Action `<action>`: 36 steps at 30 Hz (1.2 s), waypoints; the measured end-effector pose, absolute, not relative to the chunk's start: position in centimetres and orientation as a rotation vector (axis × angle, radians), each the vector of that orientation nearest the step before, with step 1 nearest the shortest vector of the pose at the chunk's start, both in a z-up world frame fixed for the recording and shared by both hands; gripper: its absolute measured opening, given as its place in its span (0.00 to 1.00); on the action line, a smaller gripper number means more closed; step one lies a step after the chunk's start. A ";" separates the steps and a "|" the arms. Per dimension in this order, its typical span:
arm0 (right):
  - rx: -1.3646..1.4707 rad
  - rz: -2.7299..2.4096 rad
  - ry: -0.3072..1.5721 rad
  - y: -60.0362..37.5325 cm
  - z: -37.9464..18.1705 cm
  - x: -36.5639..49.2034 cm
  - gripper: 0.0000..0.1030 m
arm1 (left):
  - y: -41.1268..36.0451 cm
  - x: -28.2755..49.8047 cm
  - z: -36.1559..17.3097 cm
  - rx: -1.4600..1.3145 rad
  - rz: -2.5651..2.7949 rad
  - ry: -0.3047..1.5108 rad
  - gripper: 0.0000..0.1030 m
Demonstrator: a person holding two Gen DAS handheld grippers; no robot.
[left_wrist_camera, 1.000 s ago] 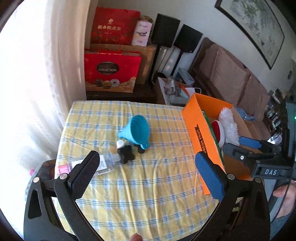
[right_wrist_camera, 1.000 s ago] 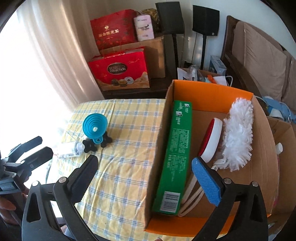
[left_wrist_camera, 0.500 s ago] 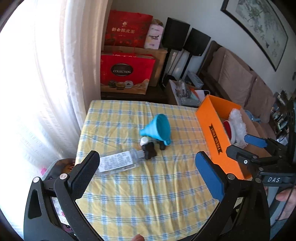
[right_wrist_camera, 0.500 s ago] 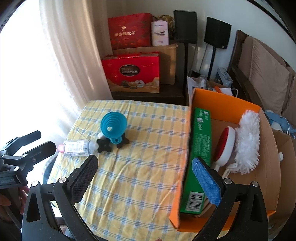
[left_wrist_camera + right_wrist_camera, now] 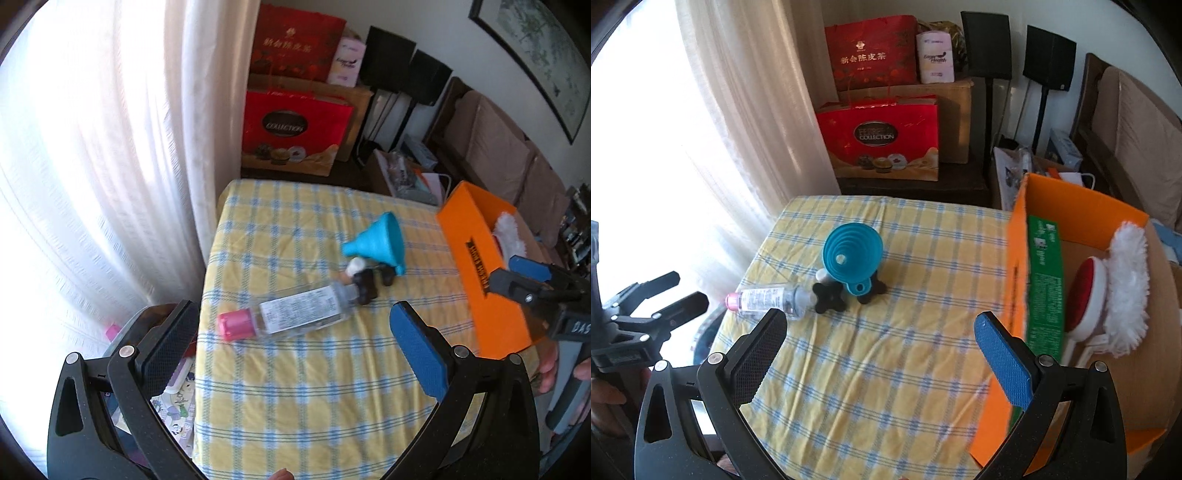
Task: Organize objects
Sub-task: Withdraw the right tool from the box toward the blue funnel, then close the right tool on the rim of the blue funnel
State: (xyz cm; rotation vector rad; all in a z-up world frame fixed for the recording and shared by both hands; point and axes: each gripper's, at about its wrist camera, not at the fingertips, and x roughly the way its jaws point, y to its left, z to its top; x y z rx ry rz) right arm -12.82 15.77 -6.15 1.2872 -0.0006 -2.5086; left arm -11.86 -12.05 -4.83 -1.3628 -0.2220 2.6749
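Observation:
A clear bottle with a pink cap [image 5: 291, 315] [image 5: 768, 298] lies on its side on the yellow checked tablecloth [image 5: 314, 398]. Beside it lie a blue funnel [image 5: 378, 242] [image 5: 853, 251] and small black knobbed pieces [image 5: 365, 286] [image 5: 829, 297]. An orange box [image 5: 484, 273] [image 5: 1015, 280] stands at the table's right; it holds a green carton [image 5: 1045, 288], a red brush [image 5: 1086, 295] and a white duster [image 5: 1126, 288]. My left gripper [image 5: 295, 343] is open and empty, above the near table. My right gripper [image 5: 879, 350] is open and empty, near the box's left wall.
White curtains [image 5: 110, 166] hang left of the table. Red gift bags [image 5: 882, 140] and a cardboard box stand behind it, with black speakers [image 5: 986, 44] and a sofa [image 5: 509, 155] at the right. A bin with items [image 5: 173, 384] sits off the table's left edge.
Both grippers have drawn back and swung left, away from the orange box. The bottle, funnel and black pieces now sit nearer the middle of both views. Nothing was picked up.

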 end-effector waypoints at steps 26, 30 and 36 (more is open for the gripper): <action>1.392 -2.405 -0.121 14.4 -10.2 -18.0 0.97 | -17.9 -15.0 -12.6 -1.462 2.570 -0.544 1.00; 1.403 -2.395 -0.200 14.6 -10.3 -19.2 0.97 | -17.2 -15.6 -12.1 -1.450 2.563 -0.541 1.00; 1.428 -2.364 -0.228 13.4 -10.8 -21.1 0.98 | -15.8 -16.2 -11.9 -1.450 2.551 -0.503 1.00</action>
